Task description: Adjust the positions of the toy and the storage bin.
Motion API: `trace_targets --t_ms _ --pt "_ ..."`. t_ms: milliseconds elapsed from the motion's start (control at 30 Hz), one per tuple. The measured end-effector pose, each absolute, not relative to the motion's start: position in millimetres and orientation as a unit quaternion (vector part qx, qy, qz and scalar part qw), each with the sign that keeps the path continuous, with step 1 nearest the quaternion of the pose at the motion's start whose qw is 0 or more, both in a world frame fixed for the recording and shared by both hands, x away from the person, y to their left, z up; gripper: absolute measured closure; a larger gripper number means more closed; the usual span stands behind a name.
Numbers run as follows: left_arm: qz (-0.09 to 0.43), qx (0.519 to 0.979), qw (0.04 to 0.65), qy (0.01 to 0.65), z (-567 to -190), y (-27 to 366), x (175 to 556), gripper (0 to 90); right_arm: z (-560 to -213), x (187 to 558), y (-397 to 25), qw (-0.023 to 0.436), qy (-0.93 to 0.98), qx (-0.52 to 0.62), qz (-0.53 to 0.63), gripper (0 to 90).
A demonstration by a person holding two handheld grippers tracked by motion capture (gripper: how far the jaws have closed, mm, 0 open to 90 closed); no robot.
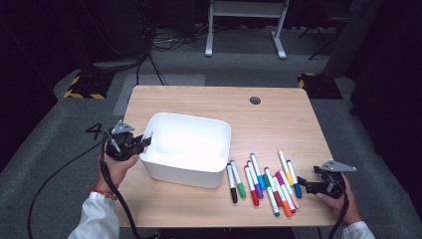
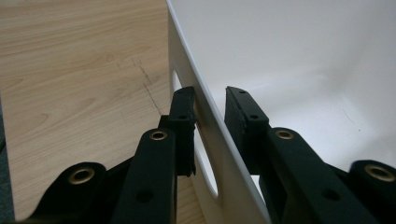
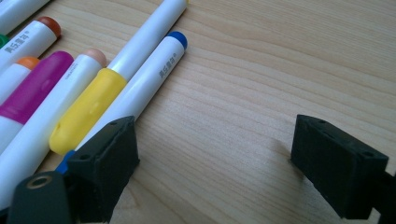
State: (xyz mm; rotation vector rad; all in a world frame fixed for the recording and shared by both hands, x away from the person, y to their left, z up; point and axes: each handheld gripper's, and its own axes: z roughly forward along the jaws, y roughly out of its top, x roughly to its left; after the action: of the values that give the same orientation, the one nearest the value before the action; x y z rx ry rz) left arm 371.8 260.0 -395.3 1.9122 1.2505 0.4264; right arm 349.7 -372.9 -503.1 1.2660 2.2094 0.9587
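Note:
A white bin (image 1: pixel 186 149) stands on the wooden table's left half. My left gripper (image 1: pixel 144 142) is at the bin's left wall. In the left gripper view the left gripper (image 2: pixel 210 100) is open with its jaws astride the bin's wall (image 2: pixel 303 56). One jaw is outside by the handle hole (image 2: pixel 205 158), the other inside, a little off the wall. Several coloured markers (image 1: pixel 263 181) lie in a row to the right of the bin. My right gripper (image 1: pixel 306 186) rests open just right of them, with its near jaw by the blue marker (image 3: pixel 154 74) and the yellow-capped one (image 3: pixel 86 112).
The table (image 1: pixel 278 119) has a dark round grommet hole (image 1: pixel 255 100) near its far edge. Bare wood lies between the right gripper's jaws (image 3: pixel 224 93). A white desk frame (image 1: pixel 246 25) and cables sit on the grey floor behind.

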Motion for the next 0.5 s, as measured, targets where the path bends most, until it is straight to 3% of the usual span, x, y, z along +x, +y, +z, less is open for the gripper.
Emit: trace_targets --t_ms 500 --pt "0.161 0.740 0.419 0.500 -401.3 233.9 339.2 58.5 -489.4 346.1 -374.5 0.216 0.775 0.461 0.375 22.1"
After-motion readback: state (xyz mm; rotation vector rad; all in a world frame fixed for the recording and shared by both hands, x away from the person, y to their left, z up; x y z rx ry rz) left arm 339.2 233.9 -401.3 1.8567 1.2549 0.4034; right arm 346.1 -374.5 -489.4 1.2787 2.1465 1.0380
